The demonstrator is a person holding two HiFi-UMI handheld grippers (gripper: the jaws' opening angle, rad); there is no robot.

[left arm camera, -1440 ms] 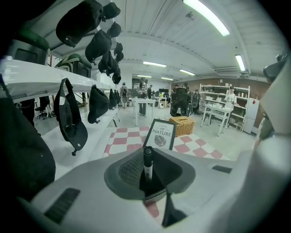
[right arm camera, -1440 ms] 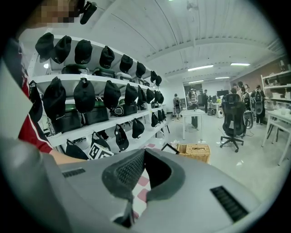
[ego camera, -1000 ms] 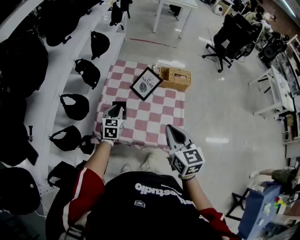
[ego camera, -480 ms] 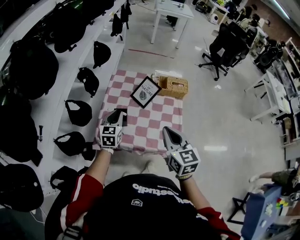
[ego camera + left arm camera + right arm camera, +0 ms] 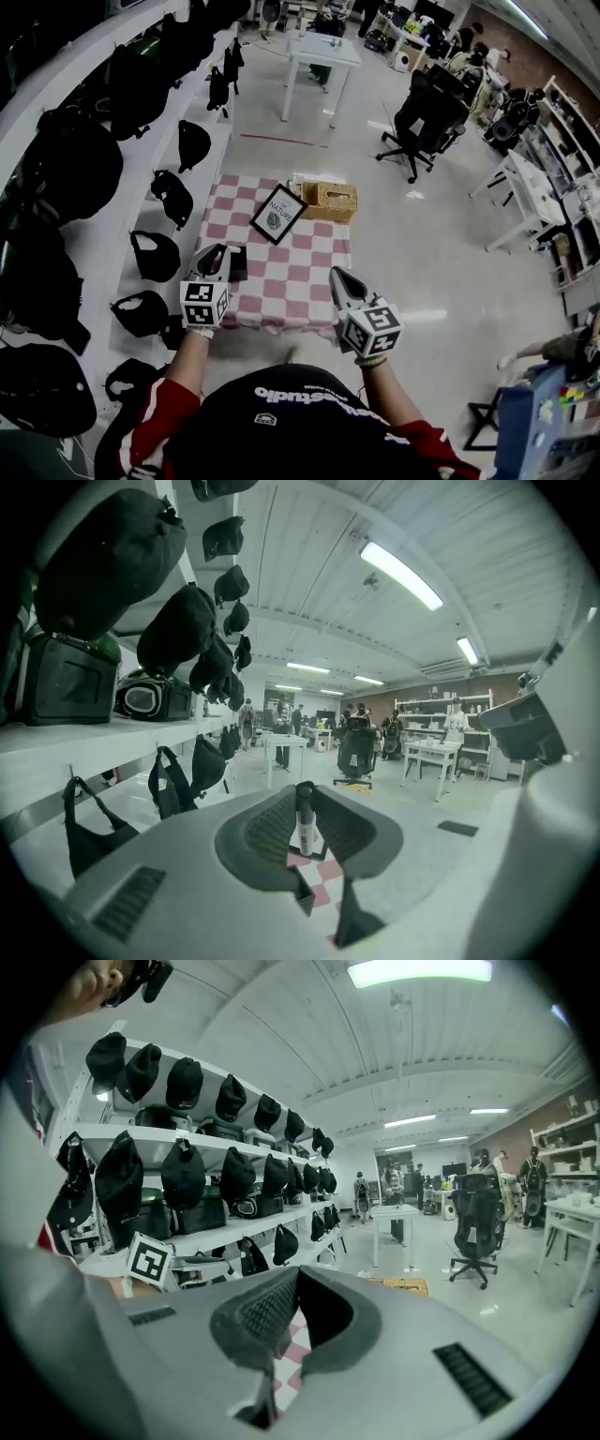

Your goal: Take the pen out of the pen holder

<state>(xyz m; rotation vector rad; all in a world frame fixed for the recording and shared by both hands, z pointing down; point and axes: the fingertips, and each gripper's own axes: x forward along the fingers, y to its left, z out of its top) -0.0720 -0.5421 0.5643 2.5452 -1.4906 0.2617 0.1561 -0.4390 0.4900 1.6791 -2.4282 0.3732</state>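
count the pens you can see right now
1. The pen stands upright, clamped between the jaws of the left gripper. More could be hidden inside the black pen holder on the checked cloth, which sits partly behind that gripper.

Our left gripper (image 5: pixel 217 255): we hold it out ahead, tipped slightly down, jaws clamped on the upright pen (image 5: pixel 306 825).
Our right gripper (image 5: pixel 337 277): beside it, jaw tips together, nothing between them.
Our arms: both reach forward, well apart.
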